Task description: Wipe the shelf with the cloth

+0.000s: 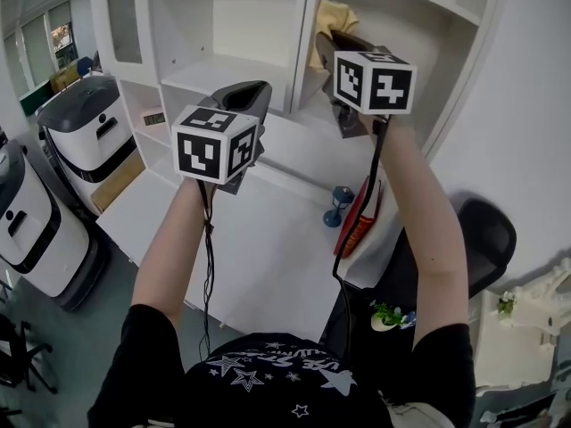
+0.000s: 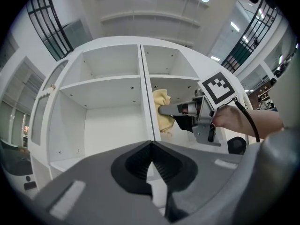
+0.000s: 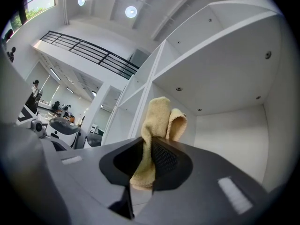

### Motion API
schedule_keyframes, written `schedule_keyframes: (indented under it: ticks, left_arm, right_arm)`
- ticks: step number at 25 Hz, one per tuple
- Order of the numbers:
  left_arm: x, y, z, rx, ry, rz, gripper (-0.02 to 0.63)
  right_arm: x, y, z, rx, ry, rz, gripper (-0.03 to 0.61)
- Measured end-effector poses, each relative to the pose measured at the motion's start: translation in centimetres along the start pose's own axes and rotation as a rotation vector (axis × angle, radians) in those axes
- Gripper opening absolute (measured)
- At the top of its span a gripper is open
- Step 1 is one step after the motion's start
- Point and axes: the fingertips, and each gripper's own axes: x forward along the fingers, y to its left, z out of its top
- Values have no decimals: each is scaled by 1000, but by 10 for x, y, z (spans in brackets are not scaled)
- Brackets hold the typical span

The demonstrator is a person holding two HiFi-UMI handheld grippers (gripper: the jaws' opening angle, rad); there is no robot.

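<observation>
Below you spreads a white tabletop (image 1: 268, 266). Near its right edge you have a small blue stand (image 1: 339, 206), just beside a flat red thing (image 1: 360, 221). A black chair (image 1: 489, 232) sits to your right, with a small green plant (image 1: 387, 314) near it. On your left stand a white machine (image 1: 85, 127) and a second white machine (image 1: 31, 230).

Both forearms rise from 6 o'clock toward 12 in the head view, the left arm (image 1: 174, 248) bent outward and the right arm (image 1: 428, 221) straighter. The left gripper (image 1: 248, 92), at 11 o'clock, has its jaws pressed together on nothing. The right gripper (image 1: 332, 41), at 1 o'clock, pinches a yellow cloth (image 3: 152, 121).
</observation>
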Motion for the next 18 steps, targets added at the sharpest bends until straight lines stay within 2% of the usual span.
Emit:
schedule_keyframes:
  ticks: [11,14,18]
  left_arm:
    - [-3,-6,-17,-27,27,-11,1]
    - [-3,-5,-19,-31,27,-2,2]
    - [0,-6,-21,-28,32,0,2]
  right_arm:
    - [-15,18,-2,23,-24,80,78]
    - [-20,14,-3,34,-35,58,78]
    - [-23,-9,-7,41,-41,-14,78]
